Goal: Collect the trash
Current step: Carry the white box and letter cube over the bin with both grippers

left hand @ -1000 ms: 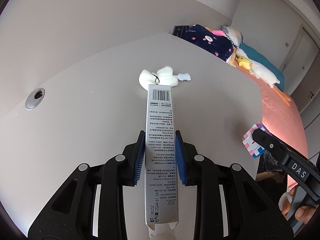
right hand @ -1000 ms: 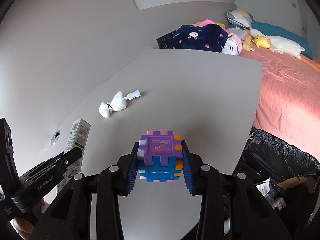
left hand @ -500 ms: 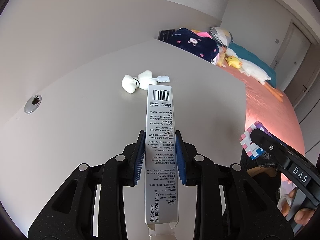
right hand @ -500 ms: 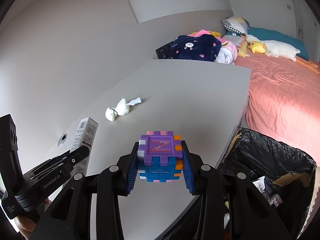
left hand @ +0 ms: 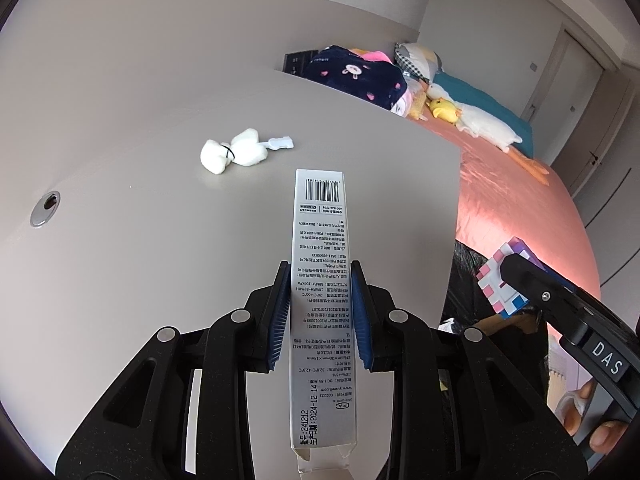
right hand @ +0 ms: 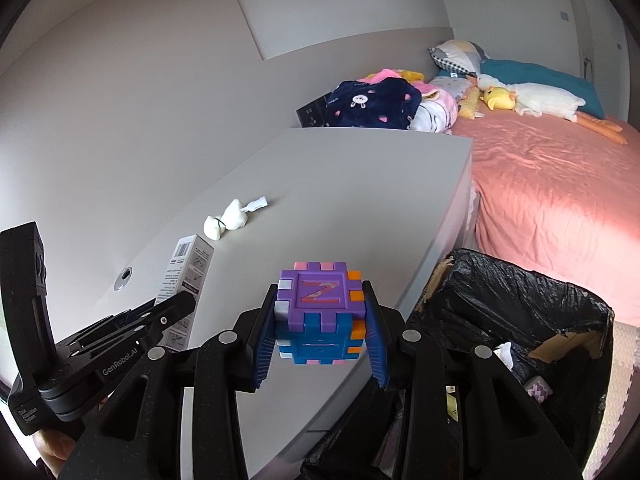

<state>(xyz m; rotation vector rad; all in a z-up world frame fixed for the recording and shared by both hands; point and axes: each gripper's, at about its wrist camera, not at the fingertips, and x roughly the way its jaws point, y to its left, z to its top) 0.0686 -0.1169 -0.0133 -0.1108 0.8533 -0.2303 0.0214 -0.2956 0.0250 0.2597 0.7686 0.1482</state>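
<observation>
Here, left claw [left hand: 320,312]: clamped on a long silver printed cardboard box [left hand: 322,280], above the grey surface [left hand: 140,260].
Right claw [right hand: 322,332]: clamped on a purple-and-blue foam puzzle cube [right hand: 320,312] (letter Z on top).
Black-lined bin [right hand: 520,320]: near right, beside the surface.
White crumpled wad [left hand: 234,152]: far on the surface.

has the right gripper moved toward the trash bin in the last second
Yes. The right gripper, shut on the foam cube, has swung right, off the table edge toward the black-lined trash bin, which now fills more of its view.
</observation>
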